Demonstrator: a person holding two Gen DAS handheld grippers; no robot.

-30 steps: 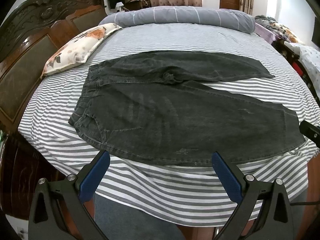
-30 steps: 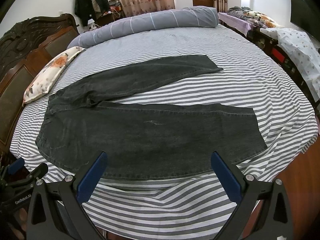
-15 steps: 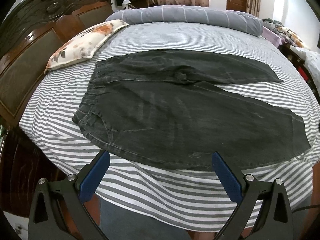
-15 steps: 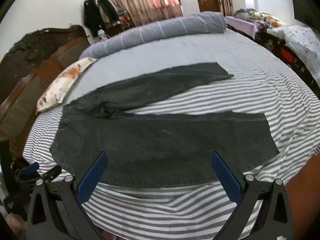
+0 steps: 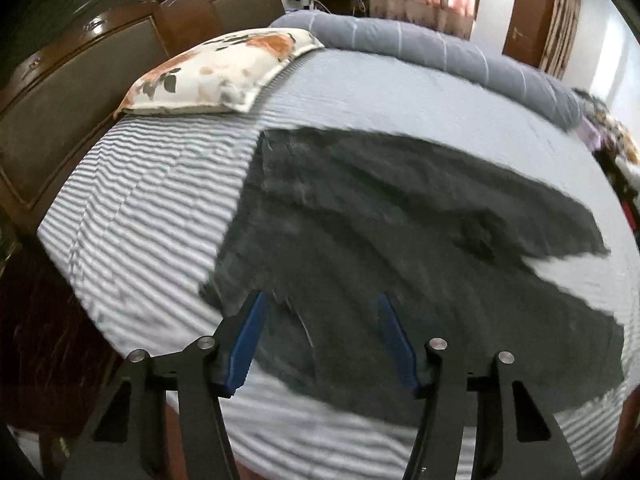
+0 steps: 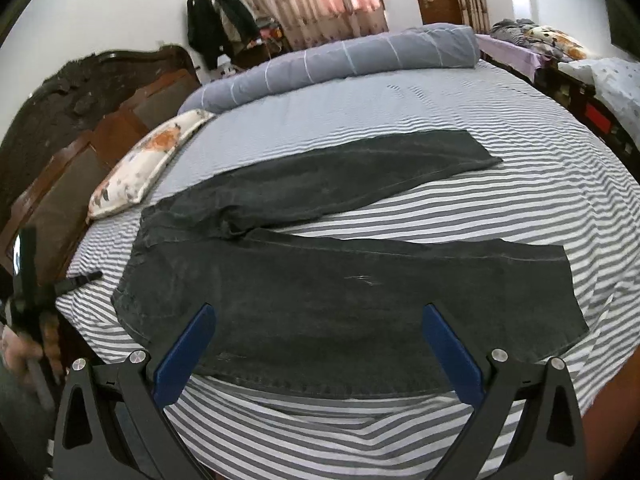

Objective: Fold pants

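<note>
The left gripper (image 5: pixel 318 300) hangs over the near left corner of the pants (image 6: pixel 340 288), at the waistband end; its blue pads (image 5: pixel 250 340) stand partly apart and the jaws are closing, with dark cloth seen in the gap below them, though the picture is too blurred to tell whether the pads touch it; the right gripper (image 6: pixel 318 312) hovers above the near leg with its jaws spread wide and nothing pinched between them.

The pants, dark grey denim, lie flat on the bed (image 6: pixel 560 184) with the waistband toward the headboard (image 6: pixel 60 128) side and both legs running out toward the foot; the near leg lies along the near edge of the bed, its hem close to the near right corner; the far leg angles away toward the middle of the bed, so a wedge of striped sheet shows between the two legs.

A floral pillow (image 6: pixel 144 168) rests at the headboard edge, just beyond the waistband and apart from it; a rolled grey quilt (image 6: pixel 340 64) runs along the far edge of the bed; in the right wrist view a person's hand (image 6: pixel 24 356) holds the left gripper's handle off the near left corner of the bed.
</note>
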